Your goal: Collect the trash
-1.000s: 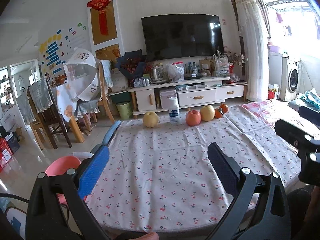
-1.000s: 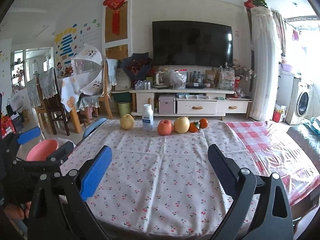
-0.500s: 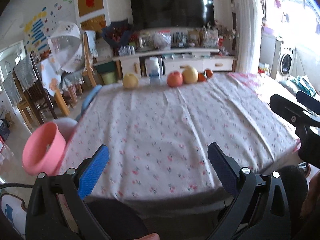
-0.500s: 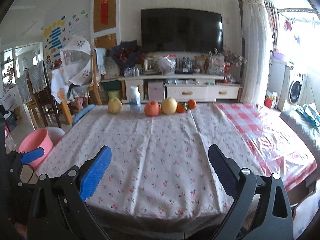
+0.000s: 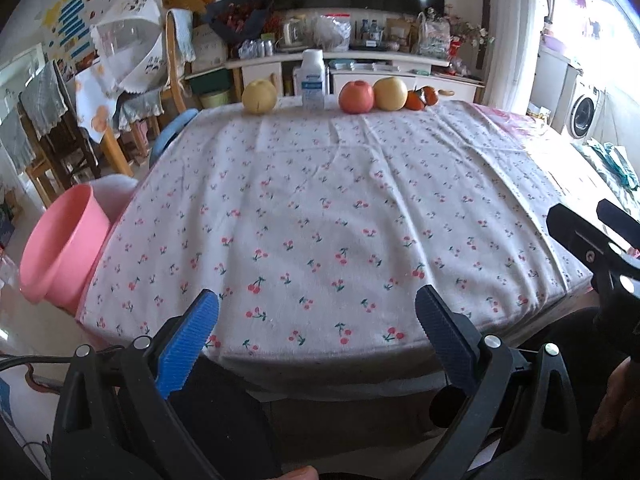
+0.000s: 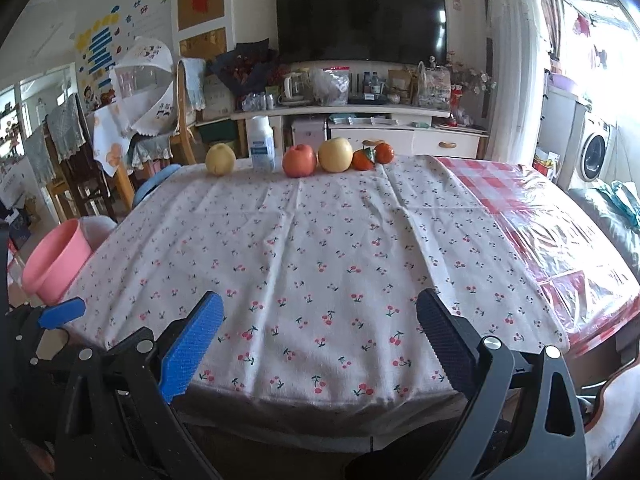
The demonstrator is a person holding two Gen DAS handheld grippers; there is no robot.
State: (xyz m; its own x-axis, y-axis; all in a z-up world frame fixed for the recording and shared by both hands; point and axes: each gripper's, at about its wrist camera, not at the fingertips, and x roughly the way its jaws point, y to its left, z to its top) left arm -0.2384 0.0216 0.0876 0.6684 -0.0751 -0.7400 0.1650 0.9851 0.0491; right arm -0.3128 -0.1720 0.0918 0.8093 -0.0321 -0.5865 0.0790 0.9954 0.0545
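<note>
A table with a cherry-print cloth [image 5: 320, 208] fills both views. At its far edge stand a white plastic bottle [image 5: 314, 80], a yellow pear [image 5: 259, 97], a red apple [image 5: 356, 97], a yellow apple [image 5: 390, 93] and two small oranges [image 5: 422, 98]. The row also shows in the right wrist view, with the bottle [image 6: 262, 144] left of the red apple [image 6: 299, 161]. A pink bin [image 5: 60, 248] stands beside the table's left edge. My left gripper [image 5: 316, 332] is open and empty over the near edge. My right gripper [image 6: 320, 328] is open and empty too.
A red checked plastic cover [image 6: 560, 224] lies on the table's right part. A blue chair back [image 5: 172, 136] stands at the far left corner. Behind are a TV cabinet [image 6: 360, 120], a dining set [image 5: 100, 120] and a washing machine [image 6: 592, 148].
Both grippers have pulled back toward the table's near edge and tilted down. The front edge of the table now shows. Both stay open and empty.
</note>
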